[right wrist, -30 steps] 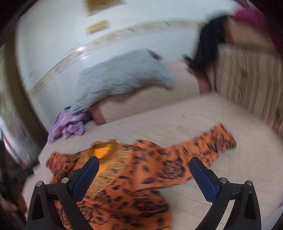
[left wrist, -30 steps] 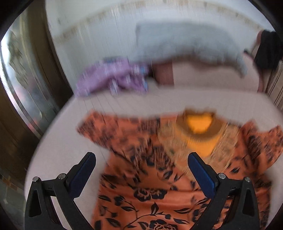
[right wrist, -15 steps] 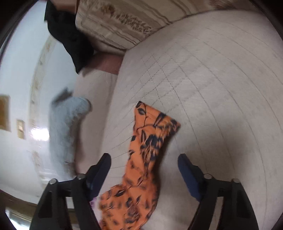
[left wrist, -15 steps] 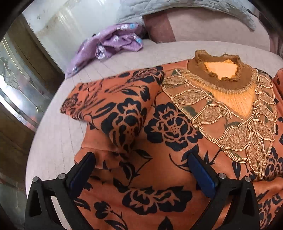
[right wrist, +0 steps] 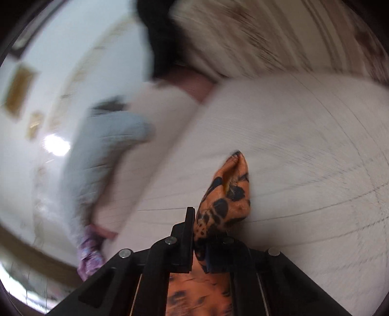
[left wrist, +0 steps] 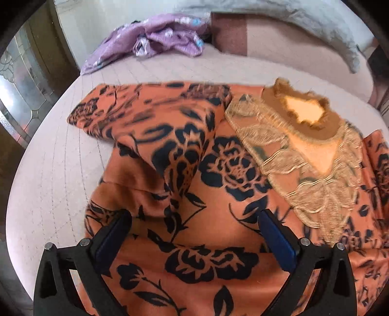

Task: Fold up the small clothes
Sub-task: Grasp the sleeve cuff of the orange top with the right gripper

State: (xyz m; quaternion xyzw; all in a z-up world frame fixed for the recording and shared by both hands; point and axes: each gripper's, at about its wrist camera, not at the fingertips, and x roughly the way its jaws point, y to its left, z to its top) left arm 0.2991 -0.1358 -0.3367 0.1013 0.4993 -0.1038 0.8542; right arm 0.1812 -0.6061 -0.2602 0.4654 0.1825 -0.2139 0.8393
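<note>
An orange dress [left wrist: 194, 189] with black flowers and a gold lace neck panel [left wrist: 304, 155] lies on a pale quilted bed [left wrist: 53, 175]. Its left sleeve [left wrist: 155, 121] is folded in over the body. My left gripper [left wrist: 194, 223] hovers open just above the dress body, its blue pads wide apart with cloth under them. In the right wrist view, my right gripper [right wrist: 198, 231] is shut on the end of the other orange sleeve [right wrist: 226, 194], which sticks up past the fingertips above the bed [right wrist: 304, 150].
A crumpled purple garment [left wrist: 155, 41] lies at the bed's far left. A grey quilted blanket [left wrist: 304, 21] drapes over a pink bolster [left wrist: 279, 46] at the back. A striped cushion [right wrist: 279, 31] and a black item [right wrist: 160, 36] sit beyond. A dark glass-panelled door [left wrist: 22, 80] stands left.
My right gripper rolled, came down onto the sleeve end and shut on it. My left gripper sank closer to the dress, staying open.
</note>
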